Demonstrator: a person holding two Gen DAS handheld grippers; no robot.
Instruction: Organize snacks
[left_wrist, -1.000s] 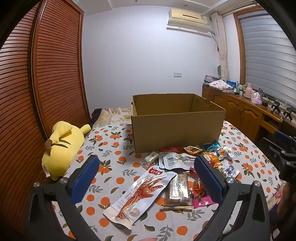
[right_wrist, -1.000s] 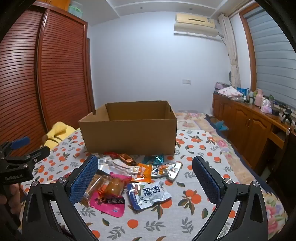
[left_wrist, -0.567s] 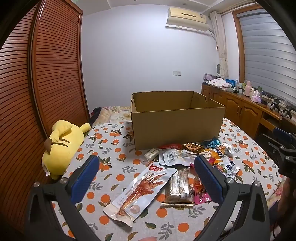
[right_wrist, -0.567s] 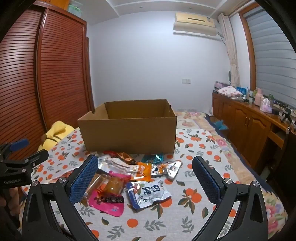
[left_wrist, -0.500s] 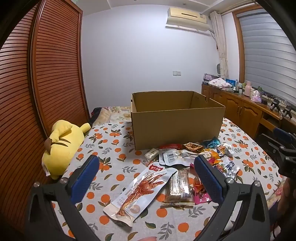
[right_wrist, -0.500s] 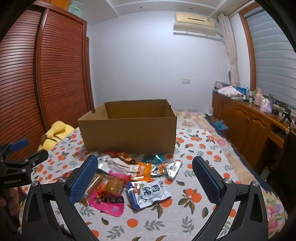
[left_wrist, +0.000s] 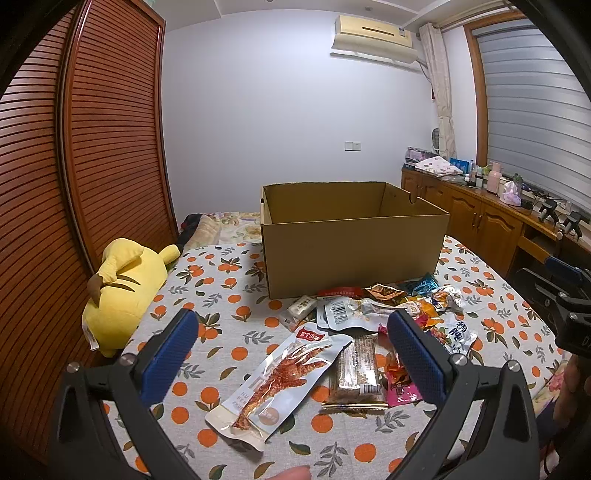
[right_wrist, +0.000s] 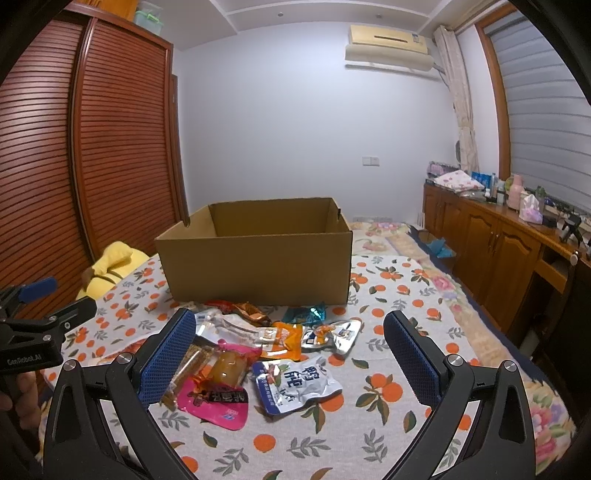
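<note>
A bed cover (left_wrist: 229, 295) printed with oranges fills a bedroom with a louvred wardrobe (left_wrist: 92, 147), a wall air conditioner (left_wrist: 371, 33) and a yellow plush toy (left_wrist: 122, 291). An open cardboard box (left_wrist: 351, 251) stands on it, and shiny snack packets (right_wrist: 266, 347) lie jumbled just before the box. The left gripper (left_wrist: 291, 343) and right gripper (right_wrist: 288, 347) both gape wide, holding nothing.

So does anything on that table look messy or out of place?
Yes: the snack packets lie in a loose, overlapping heap in front of the cardboard box, not in it. A yellow plush toy also sits at the table's left edge.
</note>
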